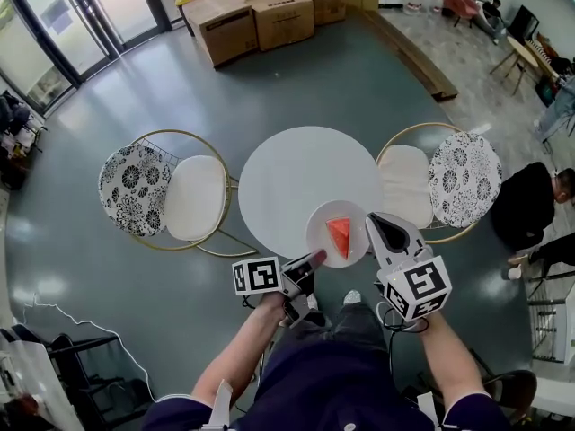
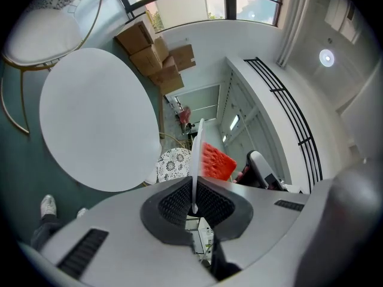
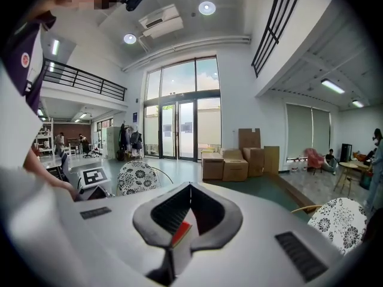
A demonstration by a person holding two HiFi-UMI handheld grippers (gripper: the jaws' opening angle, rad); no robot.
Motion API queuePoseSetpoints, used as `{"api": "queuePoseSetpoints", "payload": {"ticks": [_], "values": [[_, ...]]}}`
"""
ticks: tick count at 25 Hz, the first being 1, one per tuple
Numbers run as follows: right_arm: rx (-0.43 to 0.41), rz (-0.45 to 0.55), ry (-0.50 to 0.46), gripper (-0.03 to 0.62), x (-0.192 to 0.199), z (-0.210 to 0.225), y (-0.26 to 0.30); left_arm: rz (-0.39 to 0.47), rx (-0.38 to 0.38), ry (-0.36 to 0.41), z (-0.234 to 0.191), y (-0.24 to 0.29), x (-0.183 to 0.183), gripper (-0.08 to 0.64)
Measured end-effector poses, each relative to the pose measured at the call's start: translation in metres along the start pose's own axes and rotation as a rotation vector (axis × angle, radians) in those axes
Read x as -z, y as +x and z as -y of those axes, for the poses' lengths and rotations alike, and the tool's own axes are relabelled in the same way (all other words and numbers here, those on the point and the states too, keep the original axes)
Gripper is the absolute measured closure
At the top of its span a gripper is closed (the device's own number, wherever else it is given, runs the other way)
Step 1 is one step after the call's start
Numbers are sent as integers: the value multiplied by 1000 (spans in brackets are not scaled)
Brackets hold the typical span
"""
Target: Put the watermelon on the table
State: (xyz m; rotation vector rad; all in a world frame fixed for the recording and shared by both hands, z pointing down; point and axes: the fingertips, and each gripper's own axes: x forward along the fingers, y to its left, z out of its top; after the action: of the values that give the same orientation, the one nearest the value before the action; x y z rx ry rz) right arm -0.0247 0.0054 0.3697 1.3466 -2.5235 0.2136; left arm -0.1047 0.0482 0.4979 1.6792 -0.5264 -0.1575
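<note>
A red watermelon slice (image 1: pixel 339 233) lies on a small white plate (image 1: pixel 314 229) over the near right edge of the round white table (image 1: pixel 296 173). My left gripper (image 1: pixel 316 258) is shut on the plate's near left rim. My right gripper (image 1: pixel 371 220) is closed on its right rim. The left gripper view has the plate (image 2: pixel 196 154) edge-on between the pads of the left gripper (image 2: pixel 192 207), the watermelon (image 2: pixel 216 163) behind it and the table (image 2: pixel 90 118) to the left. In the right gripper view the right gripper (image 3: pixel 190 187) has closed jaws, with a bit of watermelon (image 3: pixel 181 233) showing between them.
A gold-framed chair with a floral back stands at the table's left (image 1: pixel 162 191) and another at its right (image 1: pixel 440 182). Cardboard boxes (image 1: pixel 256 16) are stacked by the far wall. A person in black (image 1: pixel 530 205) sits at the right. My feet (image 1: pixel 352 298) are close to the table.
</note>
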Motion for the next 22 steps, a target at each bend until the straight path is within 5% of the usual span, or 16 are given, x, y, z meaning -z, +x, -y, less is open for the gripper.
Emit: {"api": "queuePoseSetpoints", "payload": {"ticks": [22], "values": [[-155, -88, -1, 588, 35, 93, 80, 146, -125, -147, -75, 71, -38, 545]]}}
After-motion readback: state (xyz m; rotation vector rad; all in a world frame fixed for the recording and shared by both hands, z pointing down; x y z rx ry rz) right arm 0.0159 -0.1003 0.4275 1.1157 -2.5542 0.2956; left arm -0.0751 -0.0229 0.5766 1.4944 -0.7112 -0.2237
